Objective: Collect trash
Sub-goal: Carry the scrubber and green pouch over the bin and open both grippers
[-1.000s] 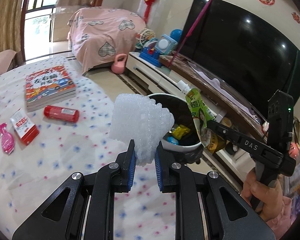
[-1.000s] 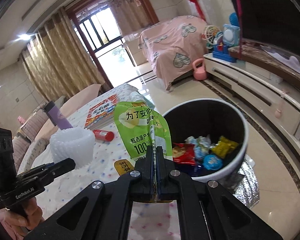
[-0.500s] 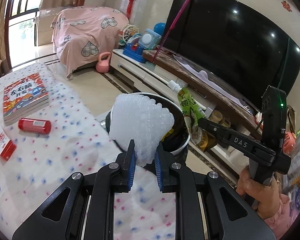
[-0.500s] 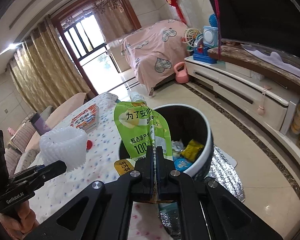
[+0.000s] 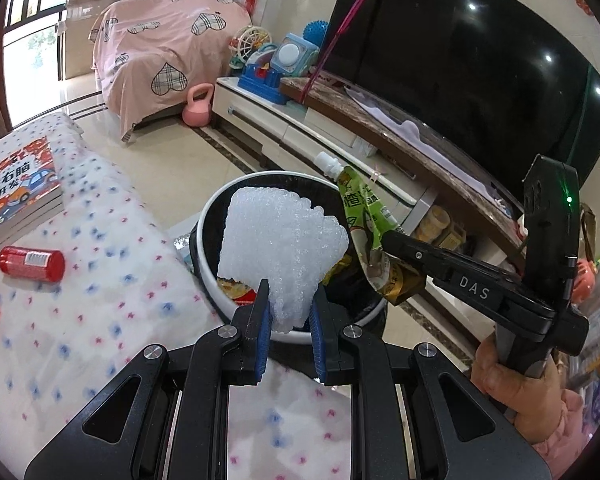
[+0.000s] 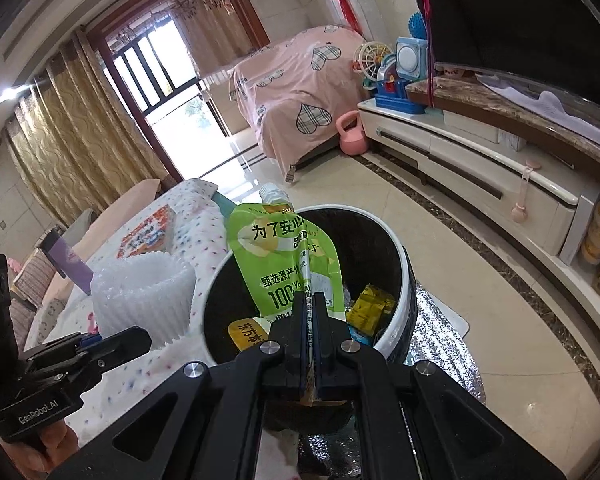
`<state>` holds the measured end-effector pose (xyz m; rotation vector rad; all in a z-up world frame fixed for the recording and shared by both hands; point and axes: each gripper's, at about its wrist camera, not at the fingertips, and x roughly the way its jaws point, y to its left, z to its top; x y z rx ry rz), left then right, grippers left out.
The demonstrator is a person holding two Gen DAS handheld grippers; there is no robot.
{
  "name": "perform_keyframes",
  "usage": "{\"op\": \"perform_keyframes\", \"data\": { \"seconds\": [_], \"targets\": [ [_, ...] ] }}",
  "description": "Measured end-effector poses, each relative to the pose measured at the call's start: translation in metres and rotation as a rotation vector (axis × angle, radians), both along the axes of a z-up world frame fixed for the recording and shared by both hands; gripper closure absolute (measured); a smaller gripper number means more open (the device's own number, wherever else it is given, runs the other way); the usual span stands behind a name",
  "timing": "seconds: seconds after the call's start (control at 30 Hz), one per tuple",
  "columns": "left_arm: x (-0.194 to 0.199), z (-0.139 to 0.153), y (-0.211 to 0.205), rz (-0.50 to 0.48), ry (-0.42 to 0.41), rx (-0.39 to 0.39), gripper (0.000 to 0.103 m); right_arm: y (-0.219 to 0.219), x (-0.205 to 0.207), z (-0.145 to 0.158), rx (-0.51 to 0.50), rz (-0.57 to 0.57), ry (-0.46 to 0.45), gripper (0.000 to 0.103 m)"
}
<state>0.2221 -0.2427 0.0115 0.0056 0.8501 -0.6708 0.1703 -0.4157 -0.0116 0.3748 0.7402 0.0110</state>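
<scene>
The left gripper (image 5: 287,314) is pinching a white foam net (image 5: 280,248) by its lower end, the blue pads pressed into the soft mesh so that the net stands up and fans out toward 12 o'clock. The right gripper (image 6: 309,320) is pressed together on the bottom seam of a green pouch (image 6: 286,264), whose long axis runs from the jaws up to its white spout at 12 o'clock. What the coming drop turns on is the bin (image 6: 396,320): in the right wrist view its open mouth lies directly behind and below the pouch, spreading toward 1 o'clock, so the pouch already hangs over the opening. In the left wrist view the bin (image 5: 208,240) sits straight ahead at 12 o'clock, and the net covers the near part of its mouth, its held end level with the near rim. Wrappers already lie inside. Both pieces look placed for release; the right hand seems the better centred, while the left may need a little more reach so the light net does not catch the rim or fall onto the spotted cloth (image 5: 100,300) at 9 o'clock.
</scene>
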Motion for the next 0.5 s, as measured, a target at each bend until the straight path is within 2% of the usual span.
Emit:
{"op": "perform_keyframes", "data": {
  "seconds": [0.37,0.43,0.5],
  "targets": [
    [0.02,-0.02,-0.016,-0.011,0.049,0.031,0.085,-0.002,0.019,-0.011,-0.018,0.008,0.041,0.101],
    [0.02,-0.021,-0.016,-0.011,0.051,0.031,0.08,-0.002,0.022,-0.011,-0.022,0.014,0.044,0.101],
    [0.02,-0.021,-0.015,-0.004,0.052,0.032,0.068,-0.001,0.024,-0.011,-0.026,0.02,0.048,0.098]
  ]
}}
